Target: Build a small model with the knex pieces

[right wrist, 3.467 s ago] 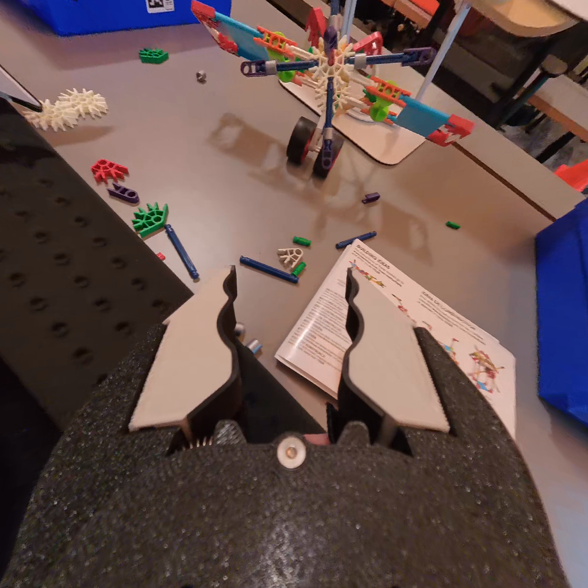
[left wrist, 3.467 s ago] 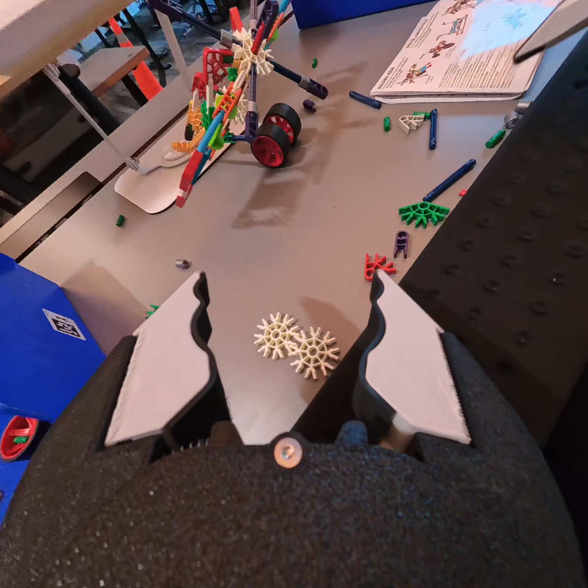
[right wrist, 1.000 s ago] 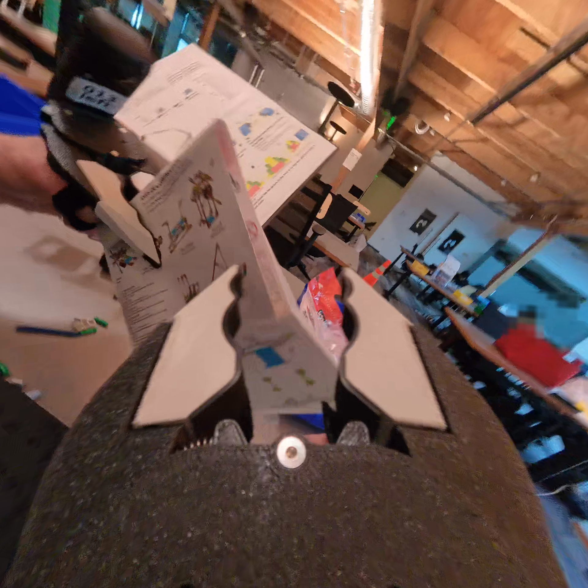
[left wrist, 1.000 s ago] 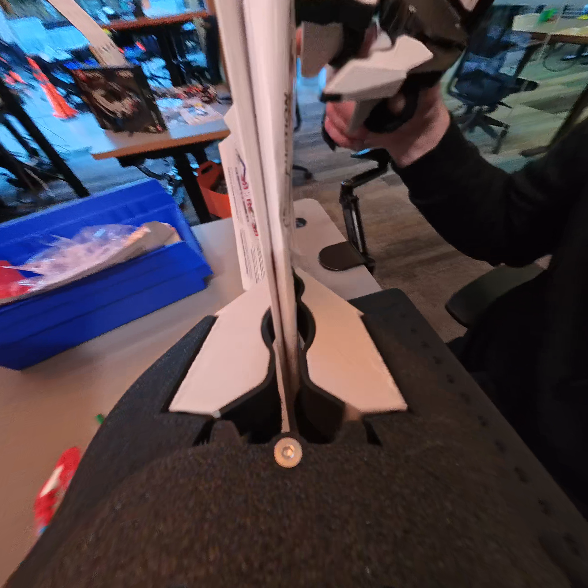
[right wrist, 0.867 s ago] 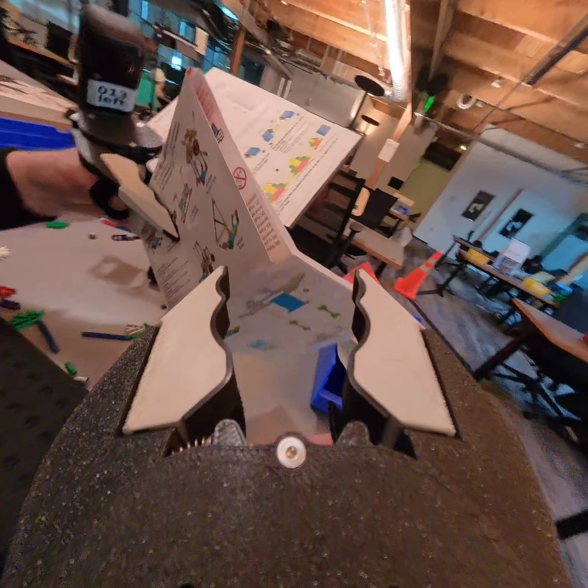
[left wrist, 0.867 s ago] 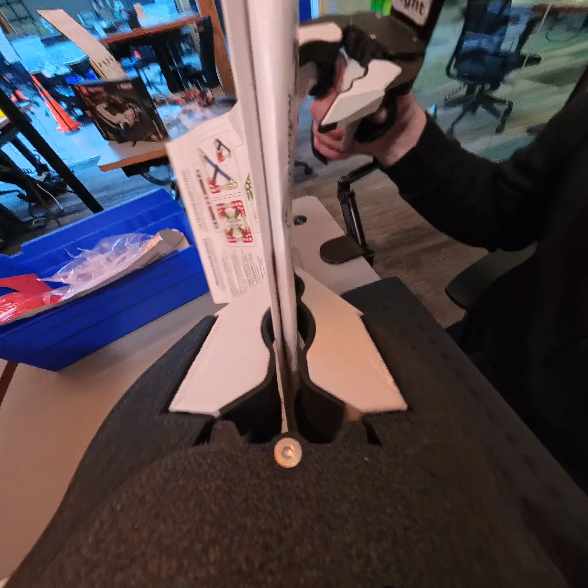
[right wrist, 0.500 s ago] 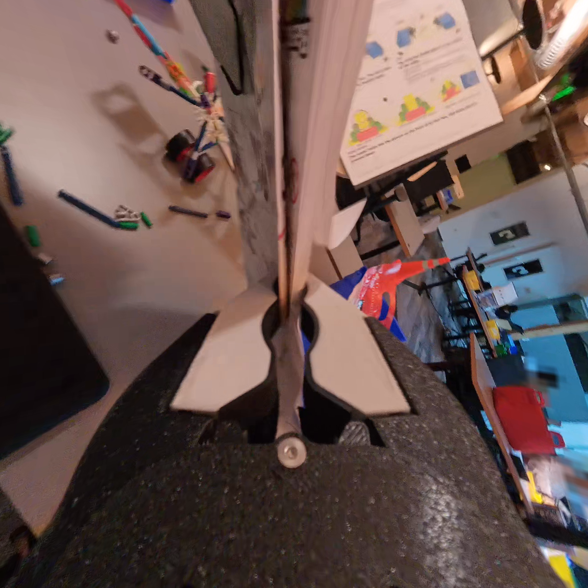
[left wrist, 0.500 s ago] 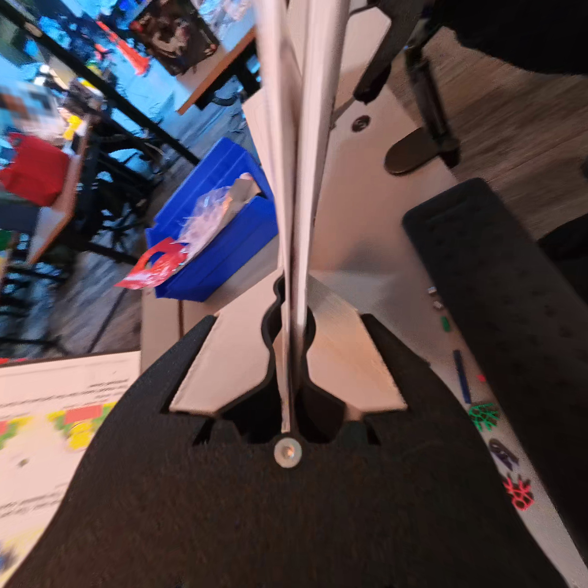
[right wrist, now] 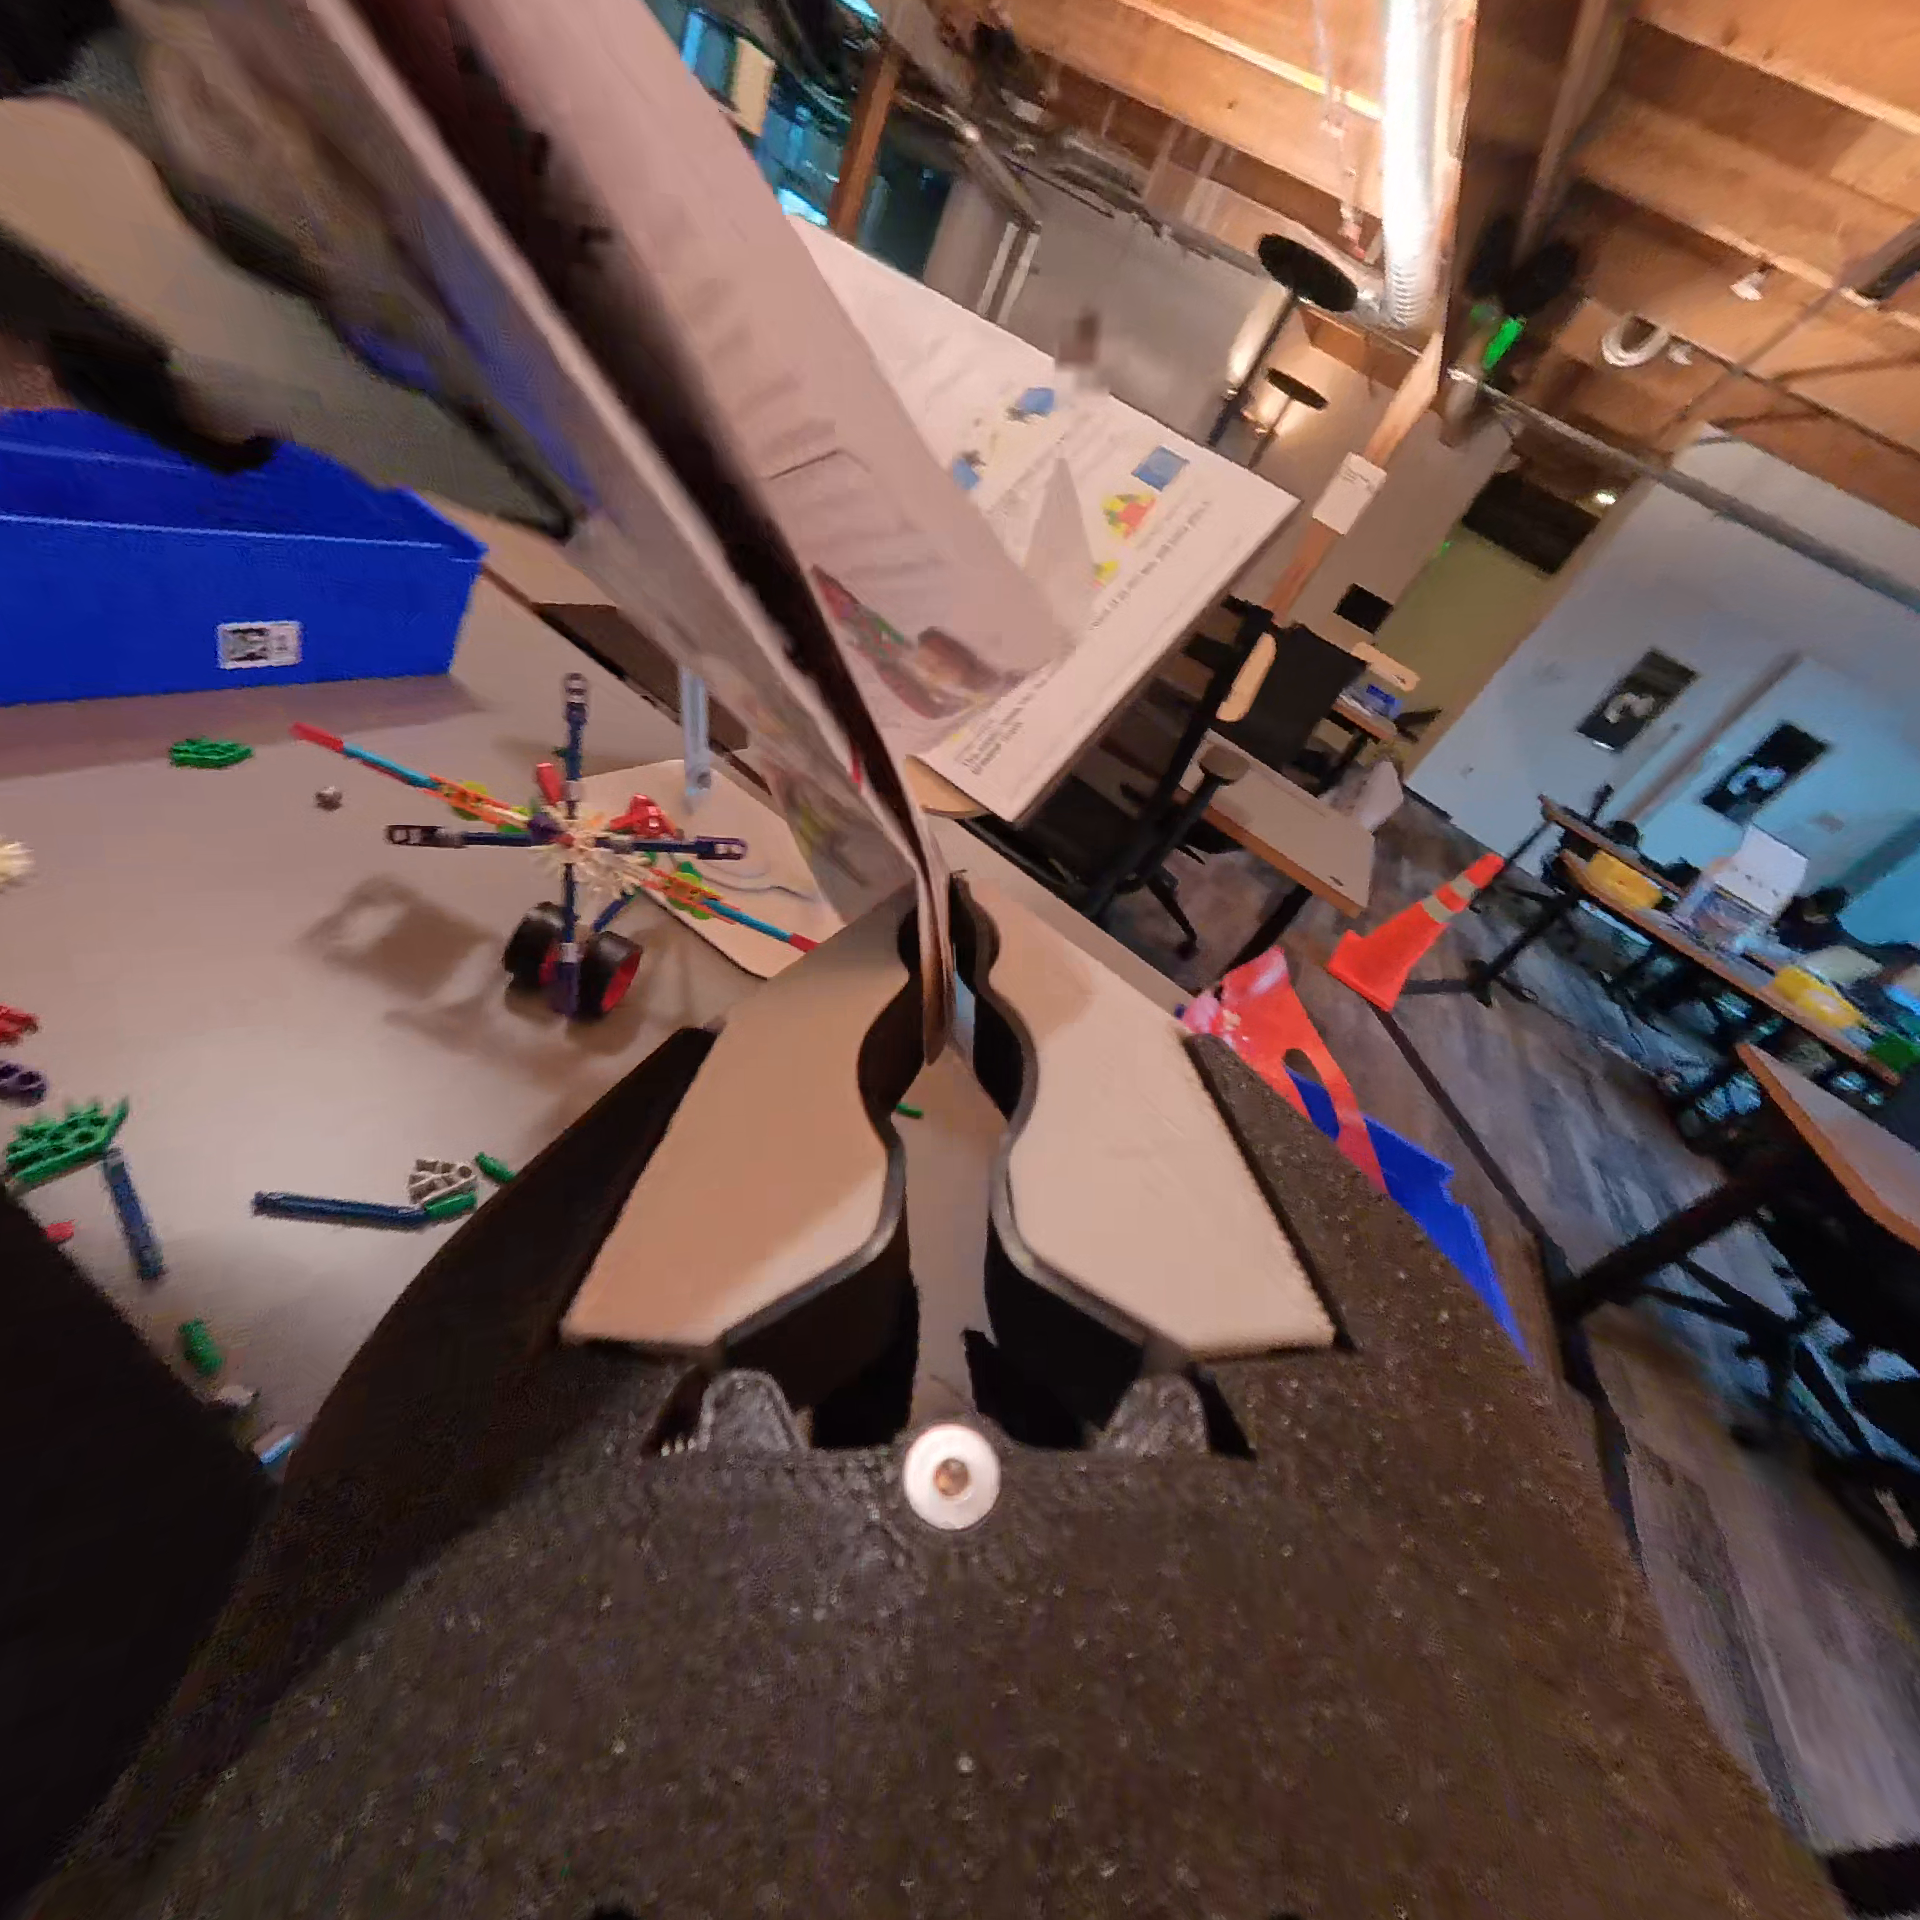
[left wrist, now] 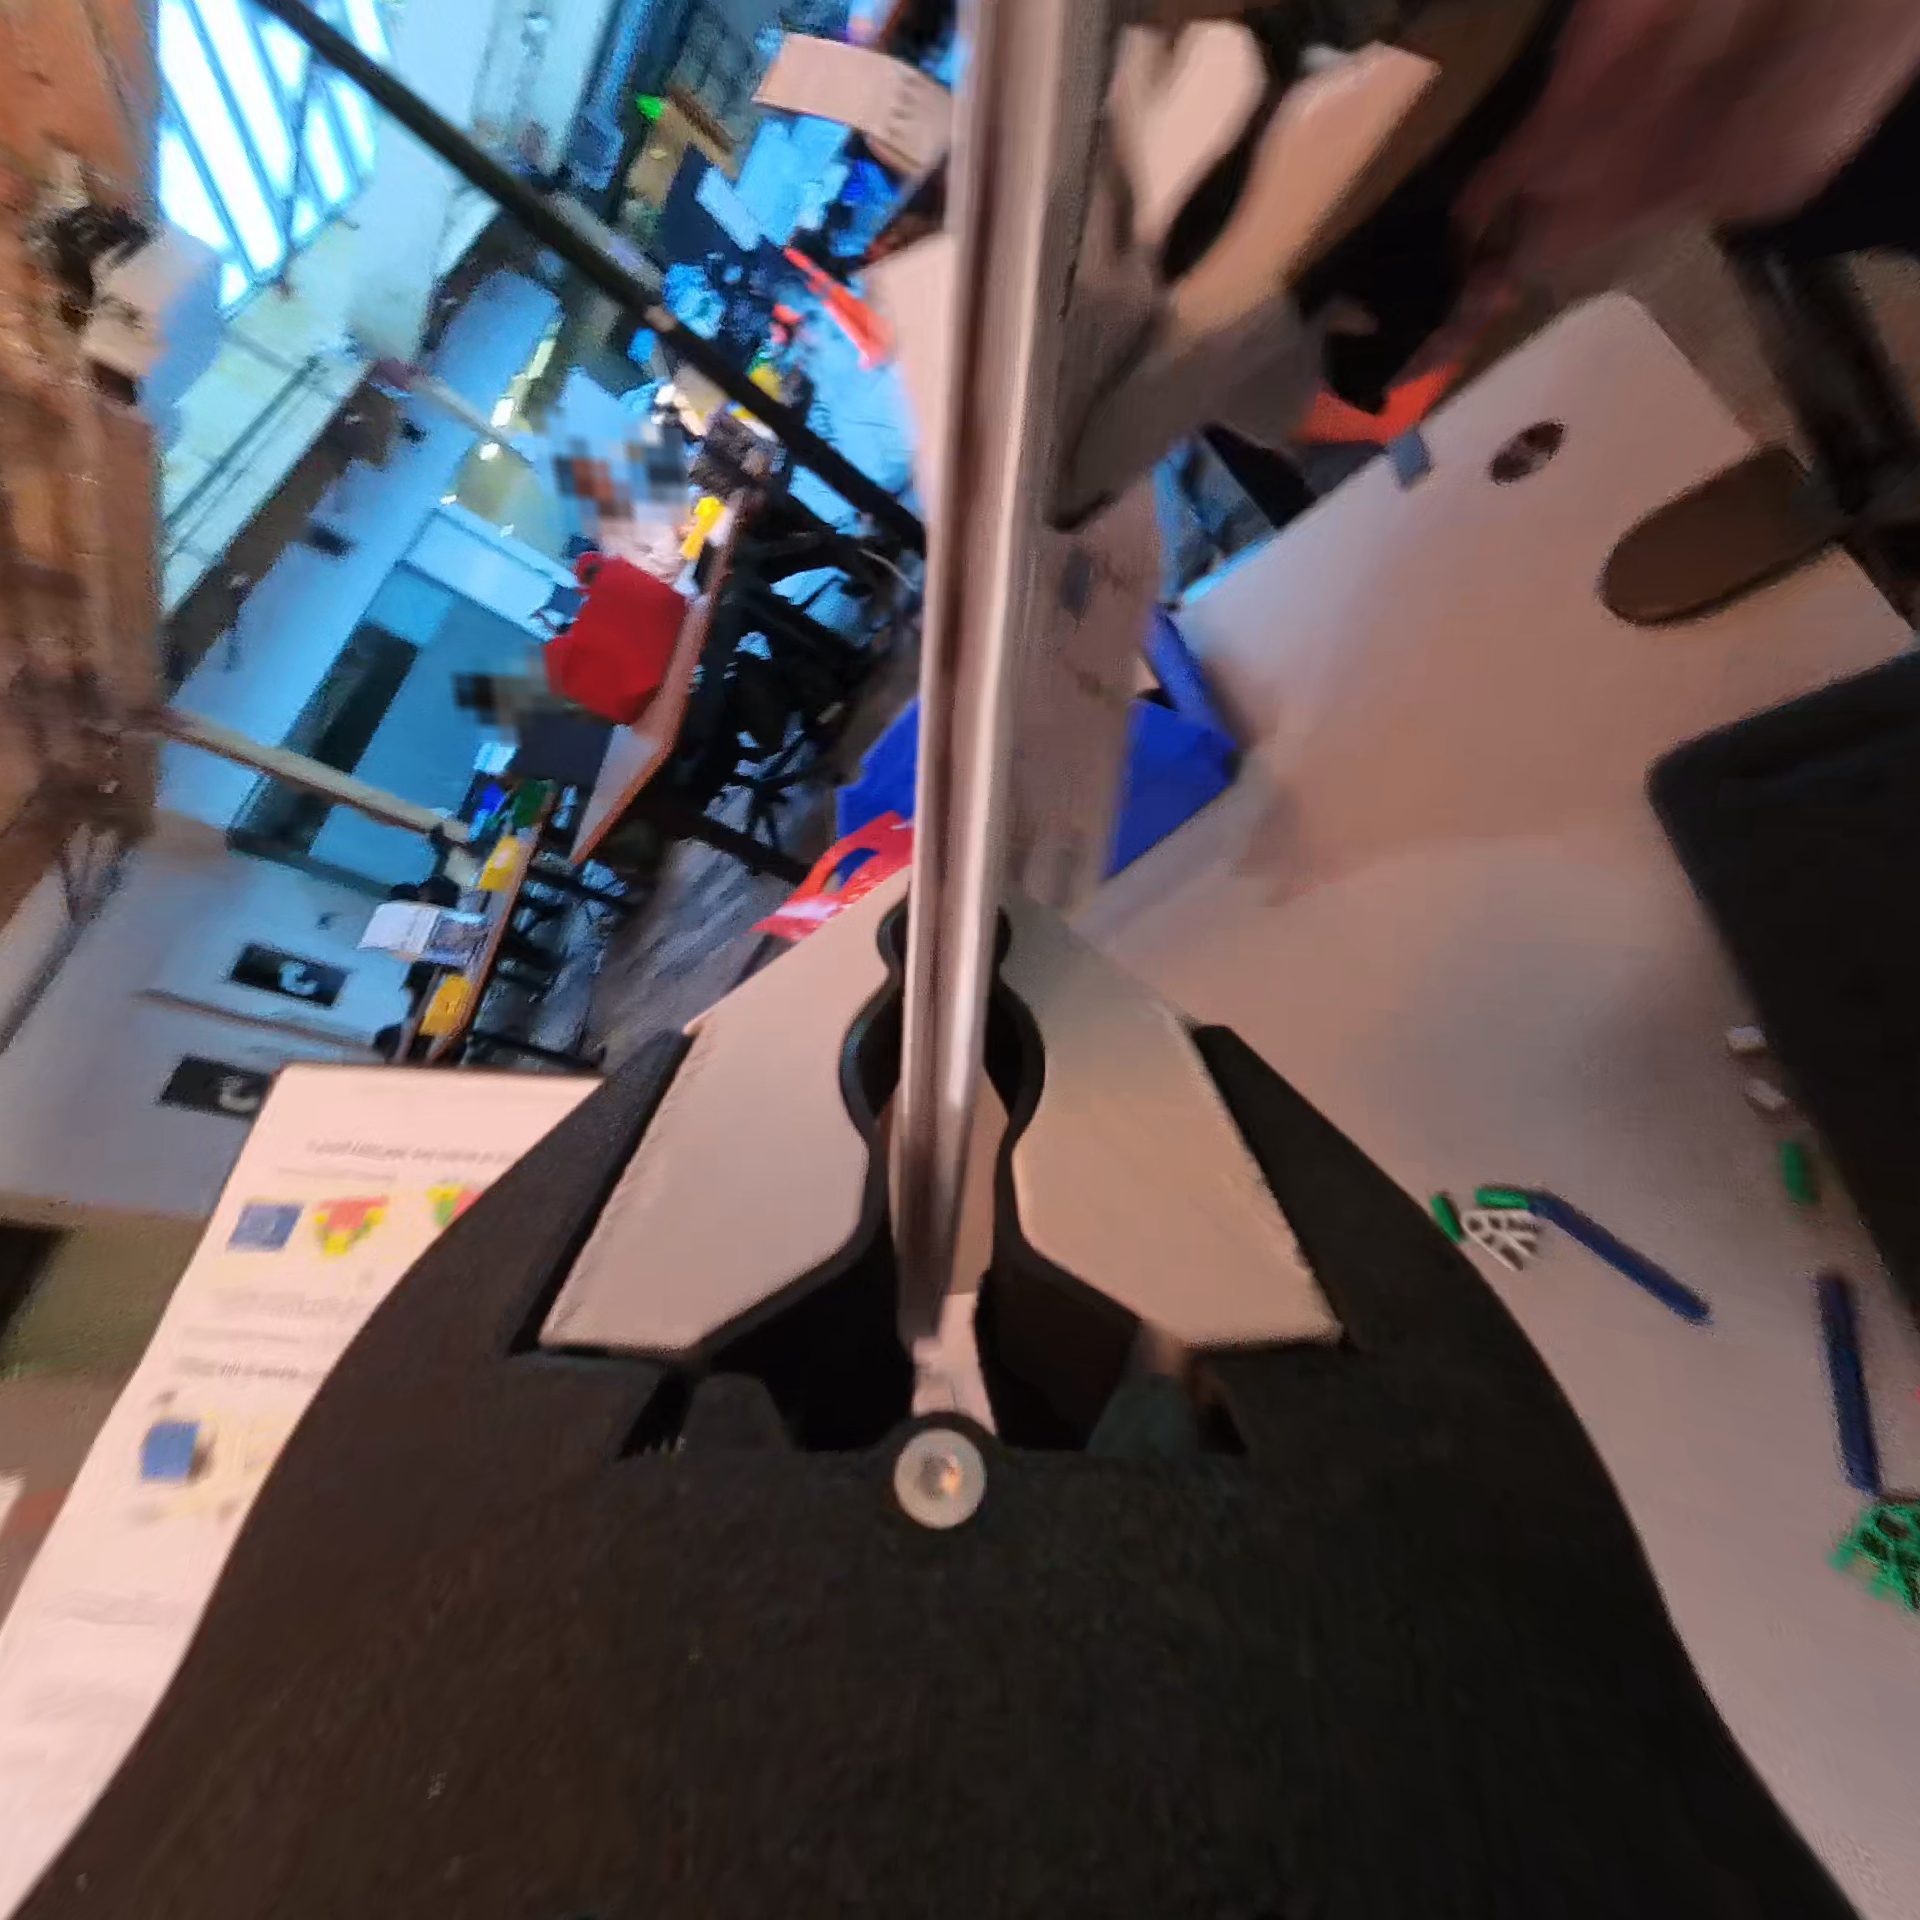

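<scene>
1. Since 3.5 s ago, booklet (right wrist: 727, 540) has left the worktop (right wrist: 260, 987) and is now up in the air, w/ both grippers pinching it; 3.5 s back both sets of jaws were open & empty.
2. Left gripper (left wrist: 943, 966): jaws are closing tight on the booklet (left wrist: 961, 644), which is showing edge-on, running straight up from betw. the fingertips. Pic is motion-blurred.
3. Right gripper (right wrist: 935, 935): jaws are nearly together, clamping a lower corner of the booklet at the very tips; pages are fanning up & left from there.
4. Other gripper (left wrist: 1236, 177) is appearing blurred, up and right of the left jaws, beside the booklet.
5. Left of the right jaws, down on the worktop: a rod-and-connector toy model (right wrist: 566, 873) w/ two black-and-red wheels is standing; loose blue rods (right wrist: 332, 1208) & green connector (right wrist: 62, 1138) are lying nearer, lower left.
6. Blue bin (right wrist: 208, 582) is sitting far left, beyond the model.
7. Orange cone (right wrist: 1418, 930) is standing on the floor, right of the right jaws.
</scene>
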{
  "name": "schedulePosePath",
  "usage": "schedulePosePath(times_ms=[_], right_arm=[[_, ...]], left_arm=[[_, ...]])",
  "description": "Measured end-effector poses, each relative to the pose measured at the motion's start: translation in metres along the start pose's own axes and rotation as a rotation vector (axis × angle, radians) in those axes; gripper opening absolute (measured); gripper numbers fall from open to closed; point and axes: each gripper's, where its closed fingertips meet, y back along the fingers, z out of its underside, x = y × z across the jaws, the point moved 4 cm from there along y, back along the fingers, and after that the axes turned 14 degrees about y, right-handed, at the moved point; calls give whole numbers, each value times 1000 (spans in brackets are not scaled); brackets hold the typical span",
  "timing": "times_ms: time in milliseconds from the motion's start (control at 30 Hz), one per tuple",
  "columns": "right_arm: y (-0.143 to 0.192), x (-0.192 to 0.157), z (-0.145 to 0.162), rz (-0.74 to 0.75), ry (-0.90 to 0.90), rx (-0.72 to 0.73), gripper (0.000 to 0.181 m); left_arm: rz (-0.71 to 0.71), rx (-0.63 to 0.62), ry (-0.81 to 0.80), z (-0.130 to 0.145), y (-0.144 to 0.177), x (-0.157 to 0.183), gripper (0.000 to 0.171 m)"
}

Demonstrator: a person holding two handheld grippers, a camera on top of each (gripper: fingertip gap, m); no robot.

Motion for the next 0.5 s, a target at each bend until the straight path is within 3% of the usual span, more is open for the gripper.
schedulePosePath(times_ms=[67,200,333,433,500], right_arm=[[-2,-15,-2,-95,40,5,0],[-6,-33,-8,-230,102,42,0],[9,-66,-28,-443,202,224,0],[13,-73,-42,-477,205,312,0],[10,-76,-48,-477,204,321,0]], left_arm=[[-52,22,50,1,10,-16,6],[54,34,212,16,11,-27,2],[303,95,492,28,4,-27,2],[383,57,621,40,-9,-24,9],[389,-37,606,50,-22,-14,19]])
